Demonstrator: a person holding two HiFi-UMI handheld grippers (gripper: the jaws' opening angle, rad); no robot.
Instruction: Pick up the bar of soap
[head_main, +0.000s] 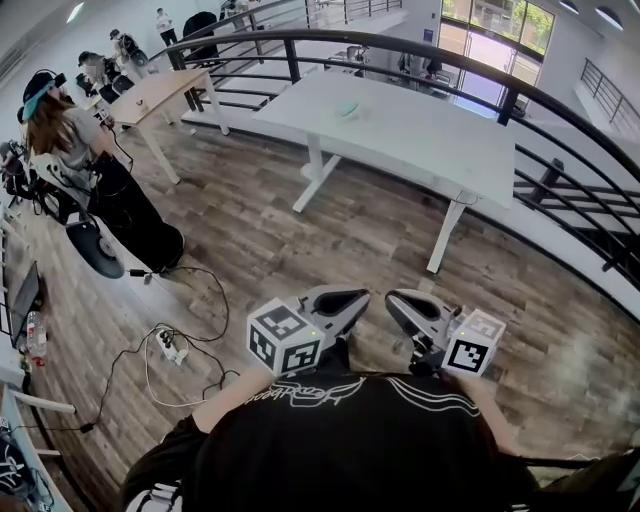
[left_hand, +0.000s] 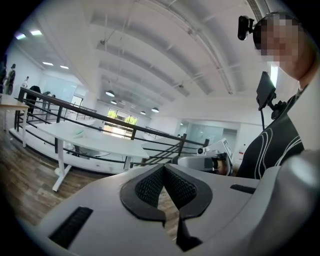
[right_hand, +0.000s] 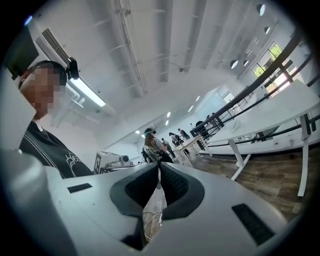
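The bar of soap is a small pale green piece lying on the white table well ahead of me; in the left gripper view the soap shows as a tiny speck on the table. I hold both grippers close to my chest, far from the table. My left gripper is shut with nothing in it, its pads meeting at the tip. The right gripper is likewise shut and empty. Each gripper view catches the other gripper beside it.
A black railing curves behind the white table. To the left stand a person with a headset and a wooden table. Cables and a power strip lie on the wood floor near my left side.
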